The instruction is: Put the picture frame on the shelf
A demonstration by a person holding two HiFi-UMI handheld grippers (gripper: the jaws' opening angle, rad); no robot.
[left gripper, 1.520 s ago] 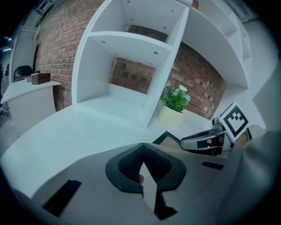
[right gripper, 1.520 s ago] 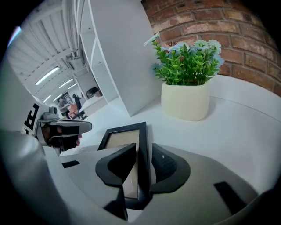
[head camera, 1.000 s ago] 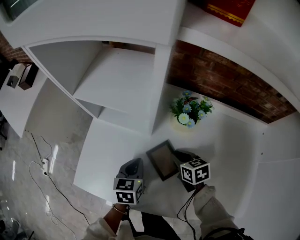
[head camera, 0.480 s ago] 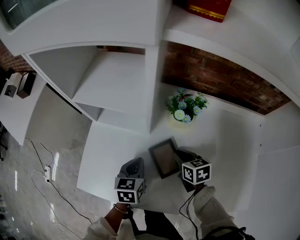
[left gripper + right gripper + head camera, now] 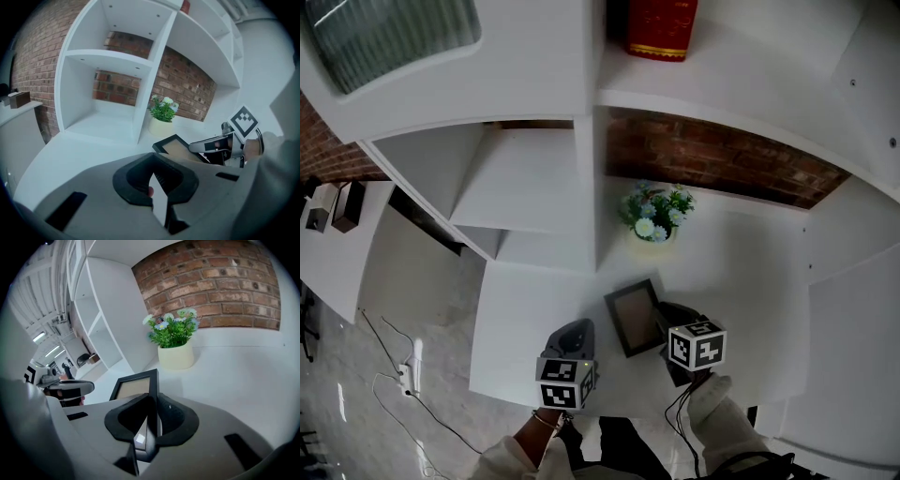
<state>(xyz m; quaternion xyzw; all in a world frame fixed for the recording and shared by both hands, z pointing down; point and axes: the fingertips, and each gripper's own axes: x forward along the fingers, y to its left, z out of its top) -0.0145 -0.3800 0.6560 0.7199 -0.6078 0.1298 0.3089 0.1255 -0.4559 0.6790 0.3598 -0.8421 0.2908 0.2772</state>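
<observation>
Nearest me, my left gripper (image 5: 157, 187) has its jaws together with nothing between them, and hangs on the near side of the cream round flower pot (image 5: 654, 234), off to its left. My right gripper (image 5: 151, 418) is clamped on one side rail of the black-edged rectangular picture frame with a tan panel (image 5: 134, 388). The frame sits between me and the pot, tilted; I cannot tell whether its far corner touches the white counter (image 5: 741, 281).

I judge the frame light and stiff, but the panel may be glazed, so fragile, and the smooth rail could slip or swing under a one-edge pinch. A hold at mid-rail, not on the panel, seems best.

The pot holds a green plant with pale blue and white flowers (image 5: 173, 329). Left of the pot, the open compartments of the white wooden shelf unit (image 5: 534, 178) look bare. Beyond the pot, on a higher board, stands a red box with gold trim (image 5: 661, 26); what it holds is hidden.
</observation>
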